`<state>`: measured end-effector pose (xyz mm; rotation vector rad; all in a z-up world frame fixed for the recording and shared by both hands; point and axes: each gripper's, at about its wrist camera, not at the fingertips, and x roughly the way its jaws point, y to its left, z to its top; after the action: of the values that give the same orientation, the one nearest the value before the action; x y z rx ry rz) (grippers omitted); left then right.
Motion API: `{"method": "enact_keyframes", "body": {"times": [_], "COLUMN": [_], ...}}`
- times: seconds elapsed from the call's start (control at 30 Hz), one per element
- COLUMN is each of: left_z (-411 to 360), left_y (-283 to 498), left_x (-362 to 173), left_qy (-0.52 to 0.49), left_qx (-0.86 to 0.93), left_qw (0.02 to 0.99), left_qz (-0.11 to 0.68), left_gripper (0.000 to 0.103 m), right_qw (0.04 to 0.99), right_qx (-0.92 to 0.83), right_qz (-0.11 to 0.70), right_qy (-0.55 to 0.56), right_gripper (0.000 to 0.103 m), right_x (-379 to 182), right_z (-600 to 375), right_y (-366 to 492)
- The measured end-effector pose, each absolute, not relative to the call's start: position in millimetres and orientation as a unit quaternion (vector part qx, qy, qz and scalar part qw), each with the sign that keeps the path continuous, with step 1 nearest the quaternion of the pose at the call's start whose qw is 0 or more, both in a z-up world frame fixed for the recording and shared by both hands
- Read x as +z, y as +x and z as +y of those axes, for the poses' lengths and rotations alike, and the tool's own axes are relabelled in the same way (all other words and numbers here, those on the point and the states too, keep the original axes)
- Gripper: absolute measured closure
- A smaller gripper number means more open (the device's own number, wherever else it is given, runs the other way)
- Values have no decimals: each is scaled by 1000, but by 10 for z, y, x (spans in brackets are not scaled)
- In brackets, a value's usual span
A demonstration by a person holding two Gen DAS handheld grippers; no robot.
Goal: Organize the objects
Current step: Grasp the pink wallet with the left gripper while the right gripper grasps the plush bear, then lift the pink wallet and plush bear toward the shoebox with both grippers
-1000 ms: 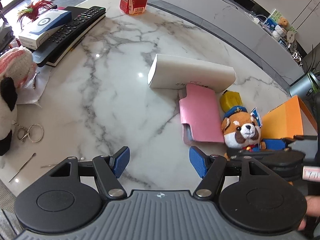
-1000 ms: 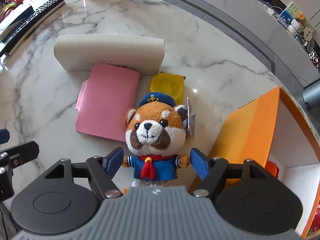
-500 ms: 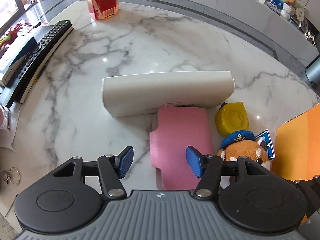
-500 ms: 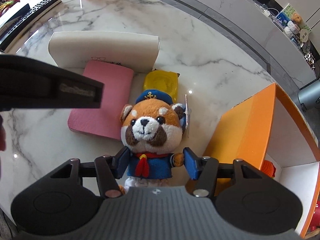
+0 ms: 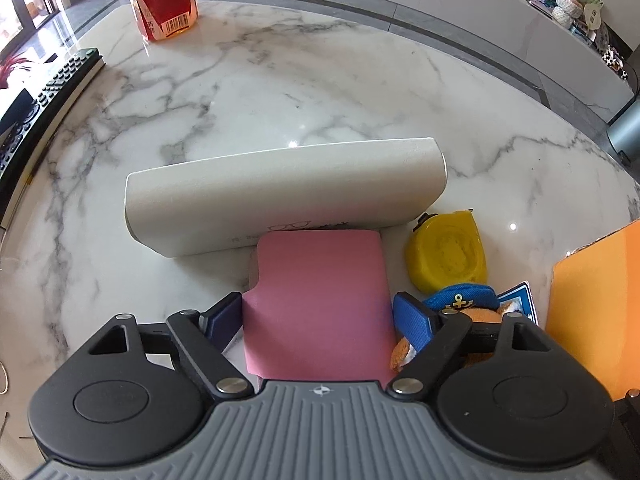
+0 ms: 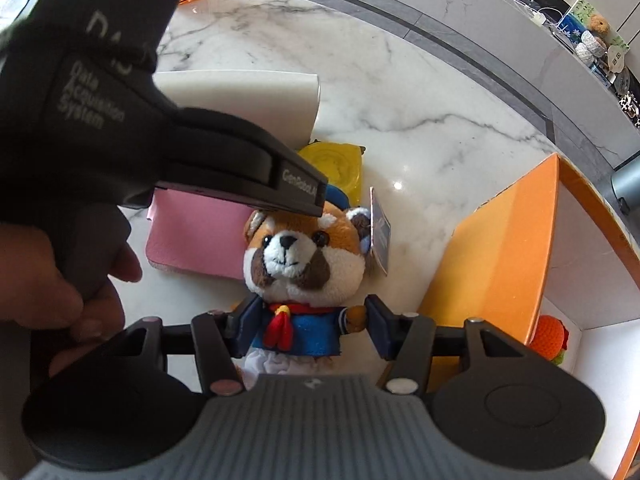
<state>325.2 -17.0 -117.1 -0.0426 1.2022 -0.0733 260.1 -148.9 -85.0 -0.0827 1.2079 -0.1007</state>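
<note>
Grippers set over a pink case and a plush toy on the marble table (image 5: 320, 92).

Left gripper (image 5: 320, 320) is seen with jaws just widened, straddling the pink case (image 5: 320, 300) without pressing it; the white case (image 5: 280, 196) and yellow tape measure (image 5: 446, 258) are shown whole only here. Right gripper (image 6: 306, 330) is seen with jaws just narrowed, pinching the plush toy (image 6: 298, 264) at its blue jacket; only this view reveals the orange box (image 6: 500, 248) interior and a hand (image 6: 60, 292).
</note>
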Motion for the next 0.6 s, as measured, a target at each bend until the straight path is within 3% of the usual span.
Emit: {"method": "enact_keyframes", "body": {"times": [0.6], "left_z": [398], "left_y": [2318], "left_x": [-1059], "left_qy": [36], "left_qx": [-66], "left_qw": [803], "left_qz": [591], "left_gripper": [10], "right_qw": [792], "right_qx": [-12], "right_qz": [610], "right_qy": [2], "right_gripper": [48], "right_x": [-944], "right_z": [-1255], "right_y": [2242]}}
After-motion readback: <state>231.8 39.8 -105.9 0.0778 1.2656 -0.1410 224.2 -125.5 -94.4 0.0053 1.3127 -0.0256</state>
